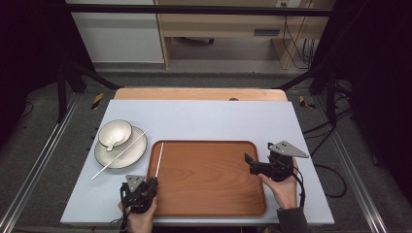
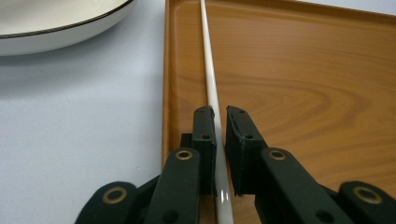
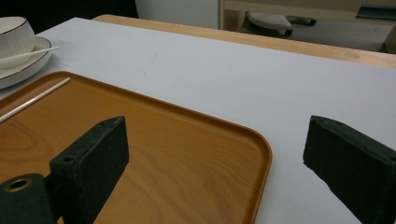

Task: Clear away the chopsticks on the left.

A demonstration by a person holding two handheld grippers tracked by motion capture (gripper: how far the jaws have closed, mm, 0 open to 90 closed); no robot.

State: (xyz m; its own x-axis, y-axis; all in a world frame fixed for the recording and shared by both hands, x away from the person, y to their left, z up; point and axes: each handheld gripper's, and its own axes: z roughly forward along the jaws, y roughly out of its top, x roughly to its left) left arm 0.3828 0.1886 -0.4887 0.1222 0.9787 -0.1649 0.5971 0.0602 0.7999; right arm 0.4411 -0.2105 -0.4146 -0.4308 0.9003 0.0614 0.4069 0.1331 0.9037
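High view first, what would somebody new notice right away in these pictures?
The wooden tray in the middle of the pale blue table, with a white chopstick over its left edge between the jaws of the left gripper. At the far left a bowl with a spoon sits on a plate, a second chopstick lying across it. The right gripper hangs open over the tray's right edge.
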